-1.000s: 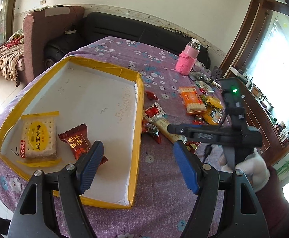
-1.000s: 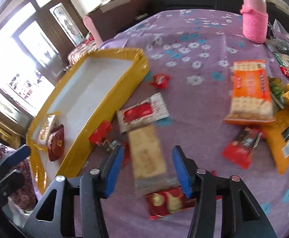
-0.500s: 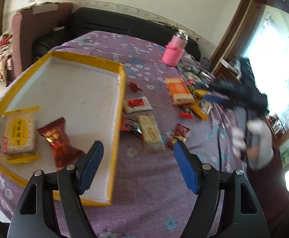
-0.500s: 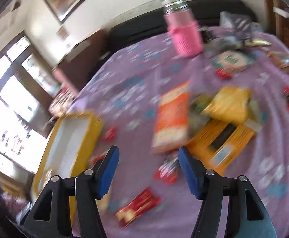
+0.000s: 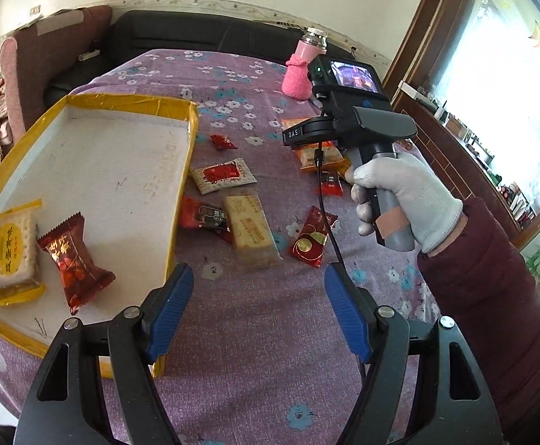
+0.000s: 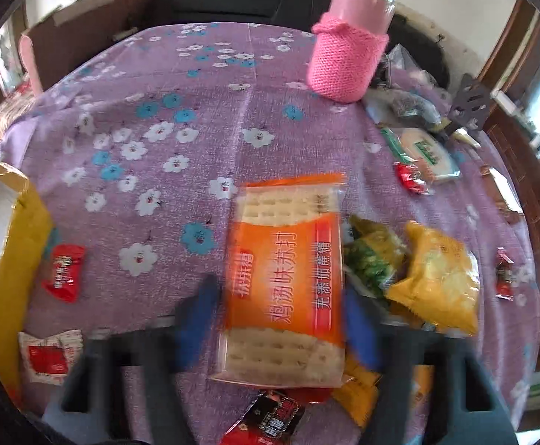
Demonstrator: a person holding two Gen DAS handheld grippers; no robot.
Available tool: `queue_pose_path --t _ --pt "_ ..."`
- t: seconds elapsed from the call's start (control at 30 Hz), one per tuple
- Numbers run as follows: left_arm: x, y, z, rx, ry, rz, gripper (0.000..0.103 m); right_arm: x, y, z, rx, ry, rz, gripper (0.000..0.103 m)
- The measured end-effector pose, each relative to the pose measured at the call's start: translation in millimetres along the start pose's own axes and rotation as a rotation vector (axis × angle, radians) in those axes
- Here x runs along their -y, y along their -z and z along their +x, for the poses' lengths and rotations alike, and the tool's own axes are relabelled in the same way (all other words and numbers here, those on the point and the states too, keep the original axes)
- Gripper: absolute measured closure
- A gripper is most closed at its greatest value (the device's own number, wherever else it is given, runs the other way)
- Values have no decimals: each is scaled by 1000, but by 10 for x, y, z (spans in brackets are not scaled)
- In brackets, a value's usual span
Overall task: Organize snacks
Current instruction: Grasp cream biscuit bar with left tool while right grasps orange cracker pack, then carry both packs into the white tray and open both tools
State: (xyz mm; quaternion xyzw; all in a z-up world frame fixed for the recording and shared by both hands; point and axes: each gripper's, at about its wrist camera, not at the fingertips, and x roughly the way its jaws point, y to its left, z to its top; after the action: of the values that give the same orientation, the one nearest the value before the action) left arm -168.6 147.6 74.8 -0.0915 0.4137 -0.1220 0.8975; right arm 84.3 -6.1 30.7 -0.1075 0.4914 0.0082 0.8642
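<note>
Though motion smears the right claw [image 6: 279,319], its blue pads straddle the orange cracker pack [image 6: 288,282] on the tabletop [image 6: 158,111], jaws just closing; whether they press it is unclear. From the left wrist view that pack hides behind the right handle. The left claw [image 5: 257,311] hangs released beside the yellow-rimmed tray [image 5: 192,118].

The tray [image 5: 95,155] lies at the left of the table [image 5: 240,333]; a cracker pack [image 5: 8,248] and a candy [image 5: 71,263] lie in its near end. Right of the tray lie loose snacks: a biscuit pack [image 5: 251,230] near, a sachet [image 5: 223,174] behind it. A bottle [image 6: 348,48] stands far right, well behind a large cracker packet [image 6: 288,278].
</note>
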Motion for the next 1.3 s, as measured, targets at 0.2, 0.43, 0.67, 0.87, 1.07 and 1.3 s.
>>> queue_pose_path --t 0.2,0.43,0.67,0.87,1.07,1.3 --pt "128 -90 164 -23 25 50 53 222 160 -183 9 -154 70 46" --pt "215 -312 732 -127 -48 79 56 605 663 -665 69 -372 188 46" --pt "243 -390 1122 -173 -164 95 56 821 928 -744 154 -459 231 46" --pt "327 -399 1291 -139 -210 164 72 892 972 -648 151 -504 252 46" --pt "313 -381 1184 -120 -179 134 72 911 1002 -601 145 -525 264 46" --pt "208 -384 697 -39 -89 47 72 889 1033 -595 165 -551 273 46"
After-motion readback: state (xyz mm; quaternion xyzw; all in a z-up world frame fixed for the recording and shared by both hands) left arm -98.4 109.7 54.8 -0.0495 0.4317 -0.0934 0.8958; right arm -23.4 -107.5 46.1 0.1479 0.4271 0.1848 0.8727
